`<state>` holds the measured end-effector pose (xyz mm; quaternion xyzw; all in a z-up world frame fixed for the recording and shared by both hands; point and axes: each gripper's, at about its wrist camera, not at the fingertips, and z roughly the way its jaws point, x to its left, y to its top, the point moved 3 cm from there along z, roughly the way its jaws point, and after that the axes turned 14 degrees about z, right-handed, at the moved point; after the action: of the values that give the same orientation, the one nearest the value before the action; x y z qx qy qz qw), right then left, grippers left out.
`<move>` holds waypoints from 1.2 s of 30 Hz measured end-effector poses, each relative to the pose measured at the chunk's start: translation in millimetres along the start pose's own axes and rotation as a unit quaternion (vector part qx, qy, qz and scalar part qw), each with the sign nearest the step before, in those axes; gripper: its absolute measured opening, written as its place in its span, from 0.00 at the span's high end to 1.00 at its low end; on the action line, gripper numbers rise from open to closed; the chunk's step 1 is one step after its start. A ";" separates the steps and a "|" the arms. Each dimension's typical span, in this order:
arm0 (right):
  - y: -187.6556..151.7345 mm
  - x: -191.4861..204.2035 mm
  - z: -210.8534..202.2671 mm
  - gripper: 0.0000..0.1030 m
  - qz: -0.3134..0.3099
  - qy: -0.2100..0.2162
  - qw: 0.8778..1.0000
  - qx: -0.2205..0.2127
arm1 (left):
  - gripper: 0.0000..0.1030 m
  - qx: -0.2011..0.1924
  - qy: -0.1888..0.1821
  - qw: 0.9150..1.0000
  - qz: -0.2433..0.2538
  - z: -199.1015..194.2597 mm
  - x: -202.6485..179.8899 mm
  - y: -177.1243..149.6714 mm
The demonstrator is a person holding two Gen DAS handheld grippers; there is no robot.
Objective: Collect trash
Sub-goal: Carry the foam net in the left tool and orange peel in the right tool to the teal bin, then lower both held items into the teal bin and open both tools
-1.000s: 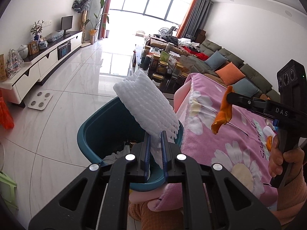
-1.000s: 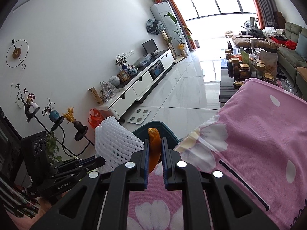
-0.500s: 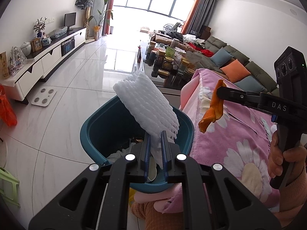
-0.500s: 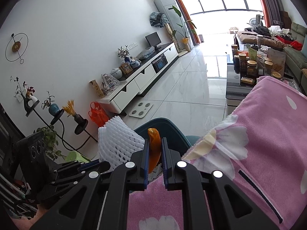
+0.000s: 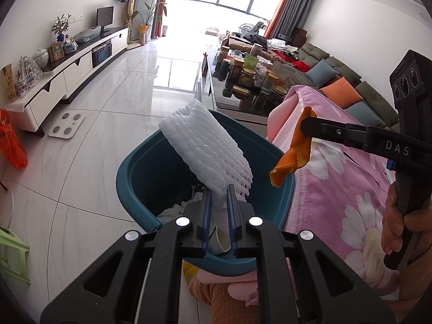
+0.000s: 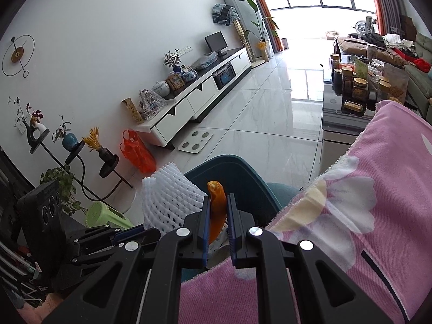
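- My left gripper [image 5: 218, 189] pinches a bumpy white foam net [image 5: 205, 151], over the round teal bin [image 5: 135, 183].
- My right gripper [image 6: 217, 202] squeezes curly orange peel [image 6: 217, 205], at the bin's 3 o'clock rim, beside the soft pink blanket [image 5: 337, 189].

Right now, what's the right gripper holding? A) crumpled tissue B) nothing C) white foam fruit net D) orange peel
D. The right gripper is shut on the orange peel, at the rim of the teal bin; the white foam net is in the left gripper.
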<state>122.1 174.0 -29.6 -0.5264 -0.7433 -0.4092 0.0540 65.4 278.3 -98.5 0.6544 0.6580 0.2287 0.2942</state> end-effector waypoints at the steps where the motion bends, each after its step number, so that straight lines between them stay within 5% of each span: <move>1: 0.5 0.2 2.9 0.90 -0.001 -0.002 1.000 0.002 | 0.89 0.003 0.000 1.000 -0.001 2.5 0.0 -1.4; 17: 0.7 -1.4 33.3 0.85 0.011 -0.024 0.999 0.034 | 0.85 0.037 -0.002 0.999 -0.017 58.1 -1.7 5.3; 25: 0.3 -6.2 28.1 0.77 0.021 -0.023 0.999 0.027 | 0.65 0.056 -0.009 0.998 -0.032 89.0 -5.8 3.3; 36: -8.4 -11.2 -14.0 0.72 0.014 0.001 1.000 0.004 | 0.54 -0.010 -0.009 1.000 -0.005 46.5 -24.2 9.8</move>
<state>115.2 155.5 -30.7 -0.5363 -0.7374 -0.4058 0.0622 103.7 250.7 -123.3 0.6503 0.6563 0.2279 0.3072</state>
